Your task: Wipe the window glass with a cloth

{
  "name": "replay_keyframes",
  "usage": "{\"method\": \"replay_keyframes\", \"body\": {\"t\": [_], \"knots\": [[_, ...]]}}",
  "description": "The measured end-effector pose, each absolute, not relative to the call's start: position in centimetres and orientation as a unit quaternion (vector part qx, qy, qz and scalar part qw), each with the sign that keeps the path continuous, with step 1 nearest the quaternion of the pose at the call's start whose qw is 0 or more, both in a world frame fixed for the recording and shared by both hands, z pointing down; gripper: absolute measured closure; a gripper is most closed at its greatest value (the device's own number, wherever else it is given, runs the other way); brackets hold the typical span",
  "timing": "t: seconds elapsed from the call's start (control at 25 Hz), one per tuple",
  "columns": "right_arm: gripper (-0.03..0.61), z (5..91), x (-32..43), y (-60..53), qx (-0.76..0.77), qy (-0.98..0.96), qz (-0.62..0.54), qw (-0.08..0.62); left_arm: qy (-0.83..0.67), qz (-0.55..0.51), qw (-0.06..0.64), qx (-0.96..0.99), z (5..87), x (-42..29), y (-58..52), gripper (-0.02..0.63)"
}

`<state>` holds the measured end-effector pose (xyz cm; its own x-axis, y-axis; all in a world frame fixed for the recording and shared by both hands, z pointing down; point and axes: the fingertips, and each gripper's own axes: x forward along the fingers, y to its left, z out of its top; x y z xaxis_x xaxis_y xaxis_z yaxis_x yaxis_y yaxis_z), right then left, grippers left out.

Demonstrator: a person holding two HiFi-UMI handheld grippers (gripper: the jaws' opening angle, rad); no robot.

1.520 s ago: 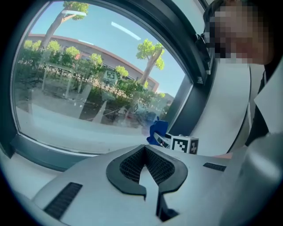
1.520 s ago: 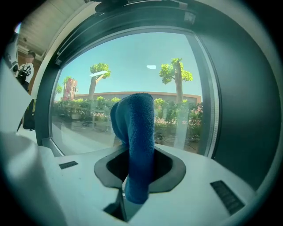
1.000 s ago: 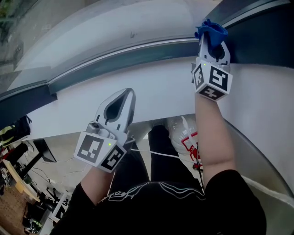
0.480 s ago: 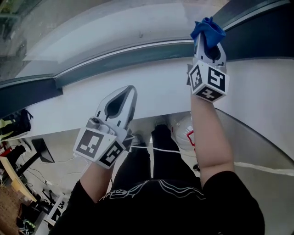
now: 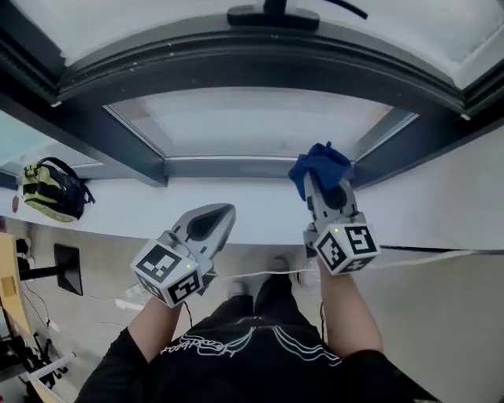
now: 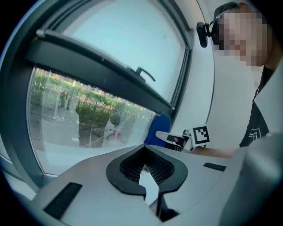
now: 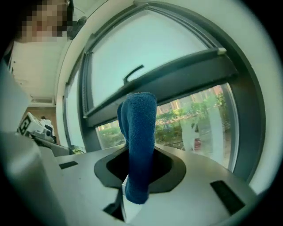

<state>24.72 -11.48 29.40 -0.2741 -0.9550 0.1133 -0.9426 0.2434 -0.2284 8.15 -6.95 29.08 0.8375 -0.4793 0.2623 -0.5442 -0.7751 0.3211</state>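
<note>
A blue cloth [image 5: 319,167] sticks up out of my right gripper [image 5: 321,183], whose jaws are shut on it. The cloth [image 7: 139,132] hangs in front of the lower pane of window glass [image 7: 194,110] near its right corner, and I cannot tell whether it touches. My left gripper [image 5: 223,211] is held over the white sill, lower and to the left, shut with nothing in it. In the left gripper view its jaws [image 6: 144,149] point at the lower glass [image 6: 88,114], with the cloth [image 6: 158,128] off to the right.
A dark crossbar [image 5: 236,67] splits the window, and a black handle [image 5: 272,14] sits on the upper sash. A green and black backpack [image 5: 51,189] lies on the white sill [image 5: 126,212] at left. A white cable [image 5: 417,256] runs below the sill at right.
The view has swung up to take in the whole window. My right gripper with the cloth has come off the frame's top corner and now sits lower. The left gripper stays shut beside it.
</note>
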Motion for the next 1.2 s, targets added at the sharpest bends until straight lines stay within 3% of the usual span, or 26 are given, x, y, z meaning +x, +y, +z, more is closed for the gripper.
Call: {"method": "replay_keyframes", "body": {"t": [0.28, 0.4, 0.56, 1.2], "knots": [[0.499, 13.8, 11.6, -1.3, -0.454, 0.885, -0.095, -0.038, -0.235, 0.039, 0.093, 0.967, 12.0, 0.9, -0.9, 0.607], [0.499, 9.8, 7.6, 1.6, -0.409, 0.908, -0.082, -0.037, -0.235, 0.009, 0.088, 0.968, 8.3, -1.9, 1.3, 0.607], [0.499, 8.1, 5.2, 4.2, -0.384, 0.916, -0.109, -0.021, -0.229, -0.016, 0.116, 0.966, 6.2, -4.2, 3.7, 0.607], [0.5, 6.6, 2.3, 5.2, -0.368, 0.925, -0.093, -0.02, -0.212, 0.001, 0.072, 0.975, 4.5, -5.5, 5.2, 0.607]]}}
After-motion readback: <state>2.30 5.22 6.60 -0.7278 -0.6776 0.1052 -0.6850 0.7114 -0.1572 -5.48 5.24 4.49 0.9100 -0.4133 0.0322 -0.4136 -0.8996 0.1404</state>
